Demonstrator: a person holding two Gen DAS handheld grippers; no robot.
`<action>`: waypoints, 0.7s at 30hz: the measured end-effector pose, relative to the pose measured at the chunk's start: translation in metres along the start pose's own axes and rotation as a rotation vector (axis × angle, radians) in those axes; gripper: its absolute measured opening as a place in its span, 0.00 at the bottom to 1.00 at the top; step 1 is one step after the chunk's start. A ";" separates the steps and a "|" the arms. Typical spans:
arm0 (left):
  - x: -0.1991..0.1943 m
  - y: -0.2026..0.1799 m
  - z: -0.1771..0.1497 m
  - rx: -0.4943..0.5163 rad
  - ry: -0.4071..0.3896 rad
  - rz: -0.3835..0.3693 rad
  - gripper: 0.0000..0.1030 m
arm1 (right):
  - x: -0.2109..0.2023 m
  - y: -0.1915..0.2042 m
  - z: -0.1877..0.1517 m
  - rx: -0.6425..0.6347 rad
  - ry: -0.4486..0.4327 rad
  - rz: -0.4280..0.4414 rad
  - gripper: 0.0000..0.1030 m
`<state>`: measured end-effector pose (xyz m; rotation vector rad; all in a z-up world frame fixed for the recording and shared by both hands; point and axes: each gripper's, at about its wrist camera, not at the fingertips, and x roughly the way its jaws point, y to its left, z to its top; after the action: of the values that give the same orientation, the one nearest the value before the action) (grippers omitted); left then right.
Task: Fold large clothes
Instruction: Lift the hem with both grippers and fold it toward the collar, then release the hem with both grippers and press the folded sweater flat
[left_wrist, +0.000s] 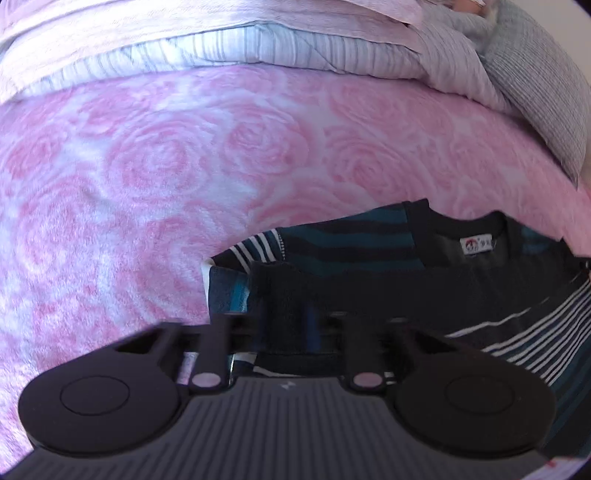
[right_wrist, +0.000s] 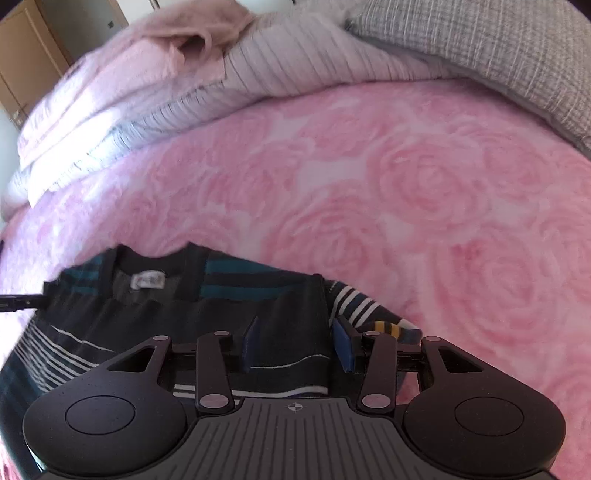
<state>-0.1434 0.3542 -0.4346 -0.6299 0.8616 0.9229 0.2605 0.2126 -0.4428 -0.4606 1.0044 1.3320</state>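
Left wrist view: the left claw (left_wrist: 286, 328) points steeply down at a dark knitted sweater with teal bands and white stripes (left_wrist: 369, 266), which lies on a bed covered by a pink fleece blanket printed with large roses (left_wrist: 147, 177). The claw's fingers are lost against the dark cloth; its jaws are closed, and dark fabric bunches right where they meet, though whether it is pinched cannot be told. The sweater's neckline, with a small white label (left_wrist: 476, 244) inside, lies to the upper right of the claw; a striped sleeve end reaches toward the blanket at left. Beyond, a folded pale striped quilt (left_wrist: 221, 51) runs along the far edge of the bed, with a grey woven pillow (left_wrist: 535, 92) at far right.

Right wrist view: the right claw (right_wrist: 295, 345) hangs over the same sweater (right_wrist: 166, 314), its two blue-padded fingers (right_wrist: 341, 345) standing about half apart. A fold of dark fabric lies between them, and the pads do not visibly press on it. The neckline and label (right_wrist: 147, 282) lie to the upper left; a sleeve with white and yellow stripes lies just right of the claw. The quilt (right_wrist: 258, 74) and pillow (right_wrist: 480, 48) lie beyond, with wooden doors (right_wrist: 26, 62) at far left.
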 end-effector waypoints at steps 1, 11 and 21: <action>-0.003 -0.001 0.000 0.011 -0.013 0.003 0.01 | 0.000 0.002 0.000 -0.020 -0.010 -0.011 0.02; -0.027 0.004 0.035 -0.026 -0.195 0.016 0.01 | -0.050 0.015 0.020 -0.060 -0.257 -0.055 0.01; 0.027 -0.006 0.033 0.024 -0.082 0.123 0.24 | 0.013 -0.002 0.029 0.030 -0.030 -0.236 0.30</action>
<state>-0.1177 0.3883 -0.4397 -0.5191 0.8441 1.0404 0.2712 0.2421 -0.4392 -0.5187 0.9139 1.1079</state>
